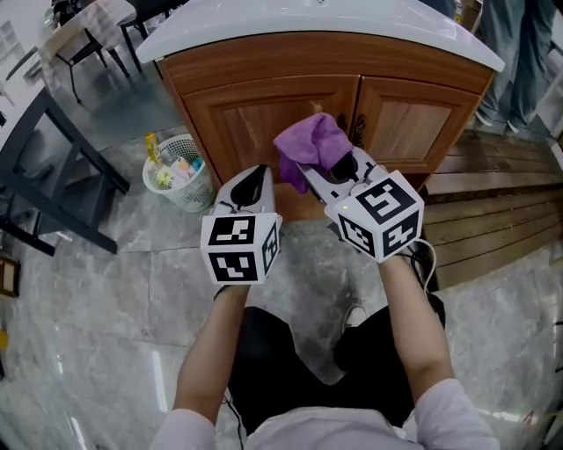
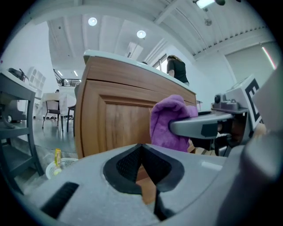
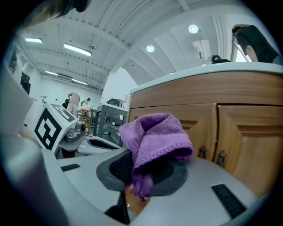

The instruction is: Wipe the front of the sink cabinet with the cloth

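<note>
A purple cloth (image 1: pixel 311 148) is bunched in my right gripper (image 1: pixel 310 172), which is shut on it just in front of the wooden sink cabinet (image 1: pixel 264 110) near where the two doors meet. In the right gripper view the cloth (image 3: pixel 154 140) droops over the jaws, with the door handles (image 3: pixel 211 154) close behind it. My left gripper (image 1: pixel 255 183) hangs beside it to the left, shut with nothing in it, short of the left door. The left gripper view shows the cloth (image 2: pixel 169 122) and the cabinet (image 2: pixel 115 119) ahead.
A white countertop (image 1: pixel 352 22) tops the cabinet. A white mesh bin (image 1: pixel 181 172) with rubbish stands on the marble floor left of the cabinet. A dark table frame (image 1: pixel 48 171) is at far left. Wooden decking (image 1: pixel 493 211) lies to the right. A person's legs (image 1: pixel 519 61) stand at top right.
</note>
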